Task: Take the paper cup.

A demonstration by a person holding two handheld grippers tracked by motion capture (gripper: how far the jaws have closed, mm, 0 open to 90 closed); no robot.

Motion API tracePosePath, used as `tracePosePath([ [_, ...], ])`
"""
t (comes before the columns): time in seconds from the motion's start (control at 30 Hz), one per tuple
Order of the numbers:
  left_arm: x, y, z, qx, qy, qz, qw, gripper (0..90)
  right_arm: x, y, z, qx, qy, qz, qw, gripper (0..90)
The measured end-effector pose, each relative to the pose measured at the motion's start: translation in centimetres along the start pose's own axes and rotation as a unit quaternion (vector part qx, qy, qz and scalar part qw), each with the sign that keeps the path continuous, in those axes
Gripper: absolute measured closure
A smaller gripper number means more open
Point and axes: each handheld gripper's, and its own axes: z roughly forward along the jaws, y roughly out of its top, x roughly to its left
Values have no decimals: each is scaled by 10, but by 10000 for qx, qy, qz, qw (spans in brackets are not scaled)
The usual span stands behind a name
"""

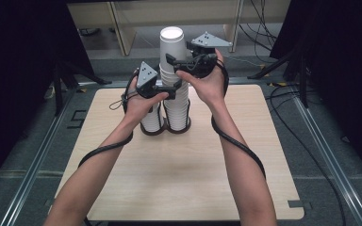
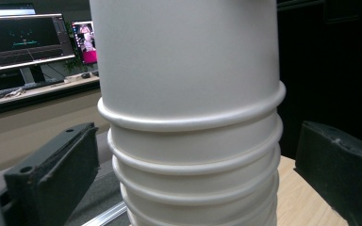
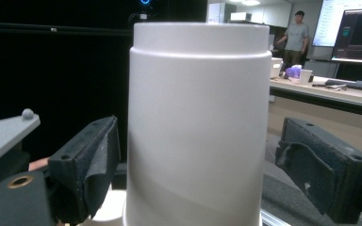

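Left gripper (image 1: 172,91): jaws apart, straddling the tall cup stack (image 1: 175,82) low down | right gripper (image 1: 176,62): jaws apart around the top cup (image 3: 198,117) | stack upright on table (image 1: 179,179), beside shorter stack (image 1: 152,120)

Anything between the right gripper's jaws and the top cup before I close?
No. In the right gripper view the top cup stands between the open jaws of the right gripper, with bare gaps on both sides.

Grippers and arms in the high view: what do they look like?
Both the left gripper and the right gripper are black two-jaw tools, each topped with a grey three-cornered plate dotted with small markers. A black cable trails from each, winding around the forearm. The forearms are bare, with no sleeves in view.
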Motion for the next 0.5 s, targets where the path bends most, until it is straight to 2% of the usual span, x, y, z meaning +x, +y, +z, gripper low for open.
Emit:
tracePosePath([
  [0.23, -2, 2, 3, 25, 17, -4, 10000, 16, 1, 7, 13, 34, 0, -9, 10000, 143],
  [0.33, -1, 2, 4, 35, 30, -10, 10000, 30, 1, 7, 17, 51, 27, -110, 9999, 145],
  [0.5, 0, 3, 4, 26, 43, -37, 10000, 57, 0, 9, 20, 63, 35, -62, 10000, 160],
])
